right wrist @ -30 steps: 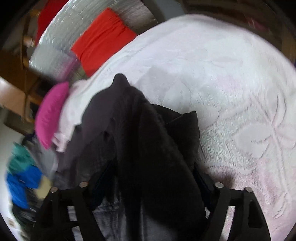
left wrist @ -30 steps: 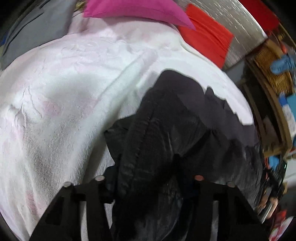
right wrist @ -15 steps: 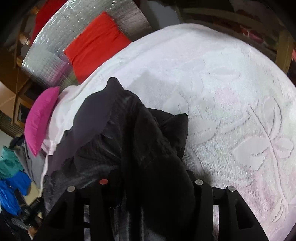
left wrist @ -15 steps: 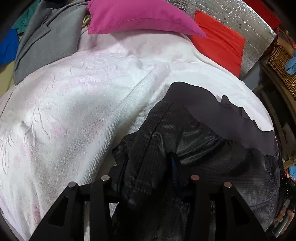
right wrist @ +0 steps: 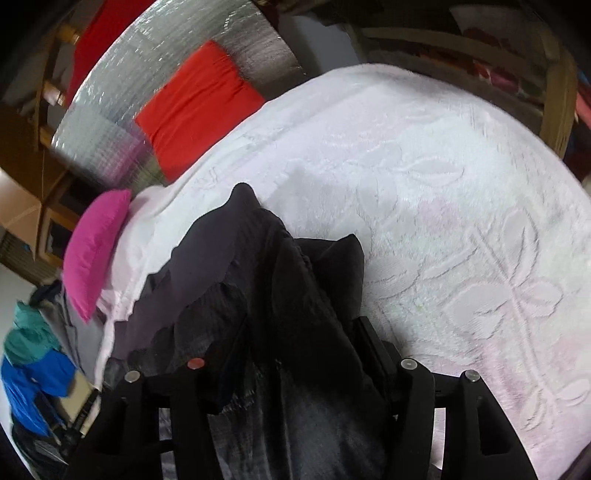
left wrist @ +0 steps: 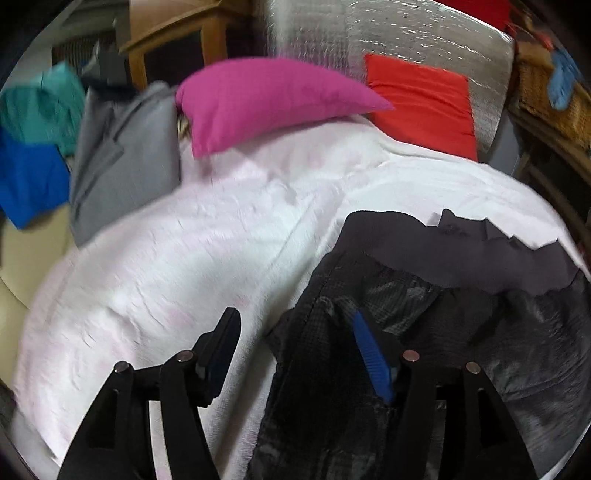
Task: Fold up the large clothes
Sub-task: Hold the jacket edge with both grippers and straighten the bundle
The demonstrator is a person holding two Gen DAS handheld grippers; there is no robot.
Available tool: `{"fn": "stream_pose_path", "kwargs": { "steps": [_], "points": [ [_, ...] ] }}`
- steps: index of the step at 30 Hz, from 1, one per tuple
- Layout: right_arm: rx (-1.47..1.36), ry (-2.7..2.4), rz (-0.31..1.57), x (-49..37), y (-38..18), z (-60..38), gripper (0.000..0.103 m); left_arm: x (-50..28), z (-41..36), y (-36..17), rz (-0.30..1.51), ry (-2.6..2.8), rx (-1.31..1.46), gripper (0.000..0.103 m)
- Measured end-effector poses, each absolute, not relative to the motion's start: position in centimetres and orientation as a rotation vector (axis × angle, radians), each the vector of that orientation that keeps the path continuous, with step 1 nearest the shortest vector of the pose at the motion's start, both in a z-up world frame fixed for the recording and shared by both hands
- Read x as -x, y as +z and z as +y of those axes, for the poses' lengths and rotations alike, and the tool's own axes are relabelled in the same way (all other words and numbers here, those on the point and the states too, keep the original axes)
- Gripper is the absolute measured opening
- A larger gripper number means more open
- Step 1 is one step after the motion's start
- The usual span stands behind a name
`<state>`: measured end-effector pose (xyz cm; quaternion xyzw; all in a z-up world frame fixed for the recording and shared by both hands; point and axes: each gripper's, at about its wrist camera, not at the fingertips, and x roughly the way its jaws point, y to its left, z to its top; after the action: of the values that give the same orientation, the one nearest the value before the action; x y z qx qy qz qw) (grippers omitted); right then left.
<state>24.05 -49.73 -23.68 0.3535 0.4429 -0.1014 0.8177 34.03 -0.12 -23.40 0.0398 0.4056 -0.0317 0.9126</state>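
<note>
A black garment (left wrist: 424, 332) lies crumpled on a bed covered by a white bedspread (left wrist: 207, 251) embossed with leaves; in the left wrist view it fills the side of the bedspread away from the grey jacket, and a smooth dark band runs along its far edge. Left gripper (left wrist: 295, 343): its jaws are opening, and a clear gap stands between them. The blue-padded finger (left wrist: 369, 358) lies against a fold of the black garment, while the other finger (left wrist: 218, 347) stands apart over bare bedspread, so nothing is pinched. Right gripper (right wrist: 291, 350): its jaws are opening too, with a thick bunch of the black garment (right wrist: 280, 295) filling the space between them. The cloth hides one pad, so whether the pads press on it cannot be told from this view. Beyond the black garment, at the head of the bed, a magenta pillow (left wrist: 266, 107) rests on the bedspread, with a red cushion (left wrist: 421, 107) just beside it, leaning on a silver quilted panel (left wrist: 406, 33). On the magenta pillow's other side lies a grey jacket (left wrist: 122, 158), and past it teal and blue clothes (left wrist: 33, 147) are blurred.
</note>
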Motion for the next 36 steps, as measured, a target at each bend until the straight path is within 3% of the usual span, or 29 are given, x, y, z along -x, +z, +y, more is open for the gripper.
{"fn": "stream_pose_path", "kwargs": {
  "steps": [8,12,15,16,23,25,26,30,32,34,36],
  "points": [
    [-0.691,-0.158,1.040,-22.1,-21.5,-50.0,0.061,-35.1,0.6,-23.6,0.829,-0.053,-0.114,0.065],
    [-0.666,-0.187,0.922,-20.2,-18.1,-51.1,0.062,-35.1,0.4,-23.5,0.810,-0.044,-0.120,0.065],
    [-0.738,-0.215,0.763,-20.1,-17.0,-51.7,0.078,-35.1,0.2,-23.5,0.804,-0.041,-0.136,0.065],
    [-0.731,-0.240,0.747,-20.6,-16.9,-51.7,0.078,-35.1,0.1,-23.6,0.806,-0.041,-0.140,0.065],
    [-0.661,-0.264,0.955,-28.5,-22.6,-50.6,0.078,-35.5,-0.4,-24.3,0.826,-0.036,-0.165,0.065],
    [-0.652,-0.256,1.021,-30.0,-24.4,-49.9,0.063,-35.9,-0.4,-24.8,0.855,-0.037,-0.168,0.065],
    [-0.637,-0.254,1.034,-30.5,-24.9,-49.5,0.047,-36.3,-0.4,-25.2,0.881,-0.042,-0.167,0.065],
    [-0.488,-0.283,1.015,-30.7,-24.4,-46.9,0.025,-37.4,0.1,-26.4,0.970,-0.085,-0.098,0.065],
    [-0.437,-0.291,0.949,-29.9,-22.7,-46.3,0.023,-37.6,0.9,-26.2,0.961,-0.101,-0.025,0.064],
    [-0.408,-0.296,0.902,-29.2,-21.8,-45.9,0.023,-37.8,1.3,-26.0,0.938,-0.114,0.023,0.055],
    [-0.405,-0.310,0.929,-29.2,-22.8,-46.0,0.023,-38.6,1.3,-26.8,0.964,-0.111,0.038,0.055]
  ]
}}
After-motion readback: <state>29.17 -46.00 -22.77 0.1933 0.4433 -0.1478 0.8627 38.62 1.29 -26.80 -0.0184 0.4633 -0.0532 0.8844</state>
